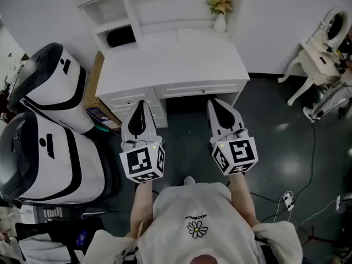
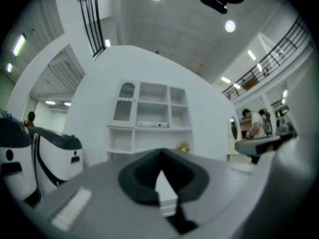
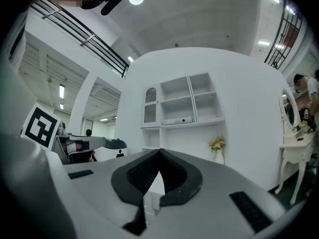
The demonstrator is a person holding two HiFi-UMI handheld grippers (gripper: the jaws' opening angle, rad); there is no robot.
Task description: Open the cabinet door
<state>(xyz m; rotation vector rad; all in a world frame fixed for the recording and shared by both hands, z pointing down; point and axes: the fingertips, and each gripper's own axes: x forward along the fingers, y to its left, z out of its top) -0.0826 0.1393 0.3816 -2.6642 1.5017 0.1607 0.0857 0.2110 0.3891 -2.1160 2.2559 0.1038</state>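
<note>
We see the left gripper (image 2: 160, 151) with its jaws clenched tip to tip and nothing between them. The right gripper (image 3: 159, 151) is the same, pressed together and empty. Both are held about level, side by side, in front of a white desk (image 1: 176, 56), with their tips over its drawers (image 1: 137, 100) in the head view. The cabinet door (image 3: 150, 105), a small arched glass panel, sits at the upper left of the white shelf unit (image 3: 192, 108) that rises from the back of the desk. It looks shut and is well apart from both grippers, with the desk top lying between. A vase (image 1: 220, 15) of yellow flowers stands on the desk at the right. The floor (image 1: 275, 125) is dark. Two large white and black machines (image 1: 49, 87) crowd the left side, and a brown box (image 1: 93, 89) is wedged between them and the desk. A white dressing table (image 1: 322, 43) stands far right, with cables (image 1: 314, 147) trailing near it.
</note>
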